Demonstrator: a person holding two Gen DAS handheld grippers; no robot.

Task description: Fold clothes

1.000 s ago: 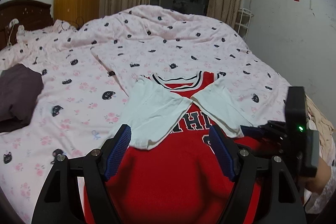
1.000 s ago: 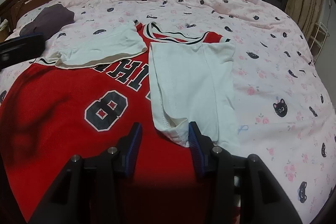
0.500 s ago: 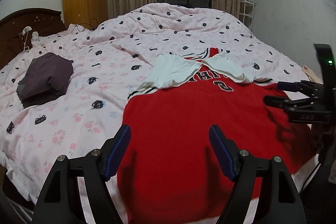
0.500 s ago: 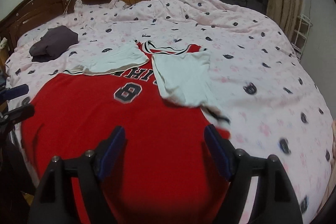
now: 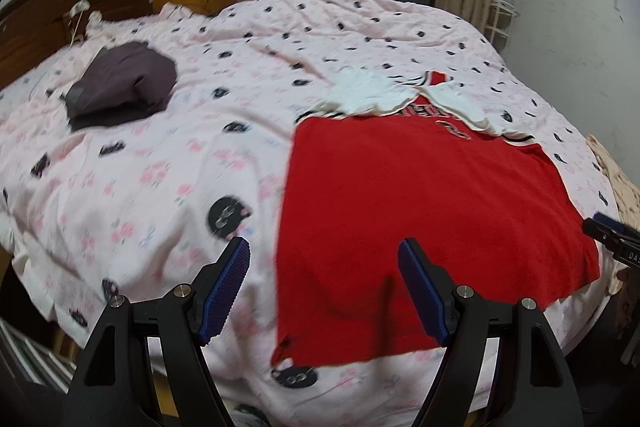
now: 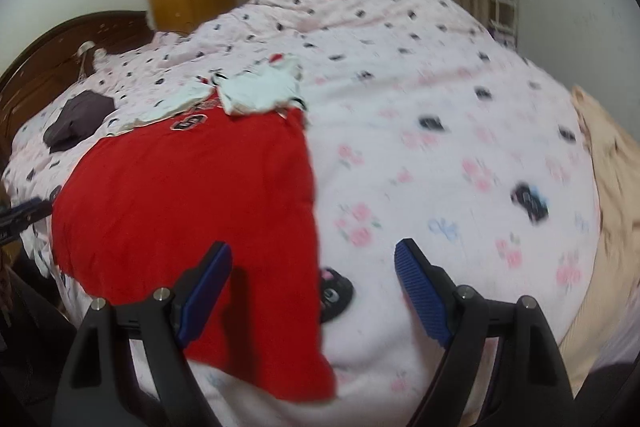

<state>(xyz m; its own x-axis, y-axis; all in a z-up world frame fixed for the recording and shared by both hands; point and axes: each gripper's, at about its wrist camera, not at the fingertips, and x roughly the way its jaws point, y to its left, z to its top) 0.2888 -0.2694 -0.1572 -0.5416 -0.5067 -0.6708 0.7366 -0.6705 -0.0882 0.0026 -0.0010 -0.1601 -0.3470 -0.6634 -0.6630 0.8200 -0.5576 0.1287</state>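
Both tongs, L (image 5: 324,291) & R (image 6: 314,291), gaping, 1 red jersey (image 5: 420,195), 2 white sleeves

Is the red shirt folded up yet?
Only partly. The red shirt has both white sleeves folded in over its chest, but its body lies spread flat on the bed.

Jersey (image 5: 420,195) on bed (image 5: 160,163) — bundle (image 5: 120,87) left

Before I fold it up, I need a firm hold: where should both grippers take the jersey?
Take the jersey by its two hem corners, coming from the foot of the bed. The hem lies flat and nearest; the left gripper and right gripper each already frame a corner, open.
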